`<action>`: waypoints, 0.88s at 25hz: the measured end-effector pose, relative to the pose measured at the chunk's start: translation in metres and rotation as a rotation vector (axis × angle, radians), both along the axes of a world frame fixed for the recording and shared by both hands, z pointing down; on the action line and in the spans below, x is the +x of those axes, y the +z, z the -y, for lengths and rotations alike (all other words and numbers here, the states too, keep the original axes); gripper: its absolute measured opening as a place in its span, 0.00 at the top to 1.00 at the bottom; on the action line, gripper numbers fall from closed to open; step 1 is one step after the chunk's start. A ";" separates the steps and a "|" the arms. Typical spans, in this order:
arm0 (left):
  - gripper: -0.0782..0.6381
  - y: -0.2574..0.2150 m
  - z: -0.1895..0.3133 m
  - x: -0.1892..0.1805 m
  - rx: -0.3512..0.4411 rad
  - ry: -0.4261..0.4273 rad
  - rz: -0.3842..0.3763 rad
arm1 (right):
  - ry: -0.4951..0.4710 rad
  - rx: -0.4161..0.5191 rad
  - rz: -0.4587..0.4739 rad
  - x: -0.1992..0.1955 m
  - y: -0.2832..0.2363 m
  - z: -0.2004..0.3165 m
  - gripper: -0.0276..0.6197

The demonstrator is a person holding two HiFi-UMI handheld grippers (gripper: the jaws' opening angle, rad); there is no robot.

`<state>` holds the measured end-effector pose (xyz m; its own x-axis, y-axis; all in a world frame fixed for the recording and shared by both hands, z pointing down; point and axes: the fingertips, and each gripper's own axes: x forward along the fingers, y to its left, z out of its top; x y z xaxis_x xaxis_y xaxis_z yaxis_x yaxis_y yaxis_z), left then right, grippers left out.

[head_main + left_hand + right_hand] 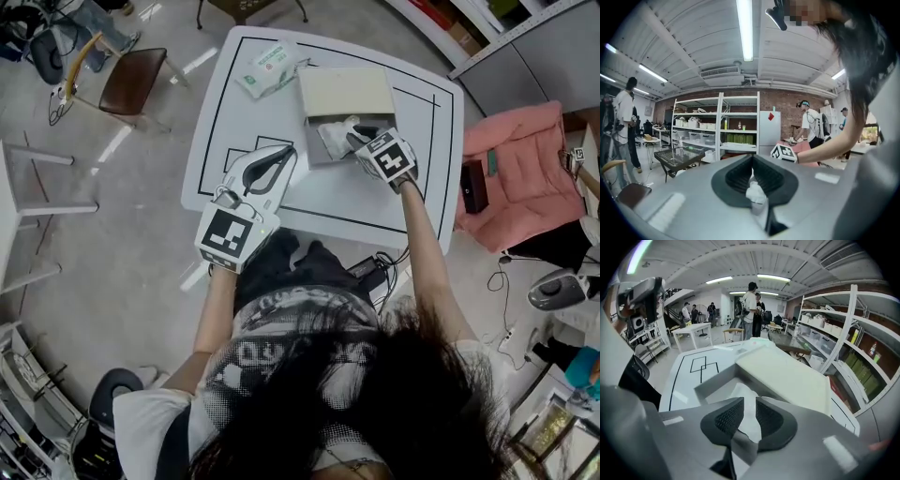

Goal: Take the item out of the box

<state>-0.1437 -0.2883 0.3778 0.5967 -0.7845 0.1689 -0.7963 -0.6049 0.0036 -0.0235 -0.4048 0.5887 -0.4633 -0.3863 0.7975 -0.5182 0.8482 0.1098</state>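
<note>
The left gripper (752, 161) has its black, finely ribbed pads (737, 176) pressed together on a white crumpled scrap (755, 193), soft and creased like tissue or thin film, which hangs in the narrow seam between them at the lower middle of the left gripper view. The right gripper (749, 402) has jaws spread a little, their dark pads dotted with a mesh texture; through the gap shows crumpled white paper (746, 397) lying in the box (717, 382), and the pads do not press on it. In the head view that gripper points down into the open box at the upper middle of the frame. The box is a shallow grey rectangular tray with a smooth cream lid (345, 91) folded back behind it. Each gripper carries a cube of black-and-white square markers. The box stands on a glossy white table (319, 202) with rounded corners and thin black rectangles drawn on it. Left of the lid lies a soft pack of wipes (267, 67) with a green label, its print too small to read. A brown-seated chair (131, 80) stands at upper left, and a quilted pink jacket (525, 169) lies at right.
</note>
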 end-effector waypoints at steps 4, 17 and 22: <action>0.89 0.004 0.006 -0.014 -0.004 -0.002 -0.004 | -0.030 -0.088 -0.118 -0.005 0.029 0.009 0.81; 0.89 0.013 0.007 -0.044 -0.020 -0.053 -0.029 | -0.039 -0.143 -0.212 -0.009 0.049 0.010 0.90; 0.89 0.012 0.003 -0.044 -0.019 -0.056 -0.030 | -0.033 -0.106 -0.205 -0.008 0.042 0.005 0.93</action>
<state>-0.1879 -0.2911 0.3900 0.5574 -0.8134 0.1664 -0.8280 -0.5594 0.0392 -0.0319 -0.4098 0.6303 -0.2981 -0.2832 0.9116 -0.4662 0.8765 0.1198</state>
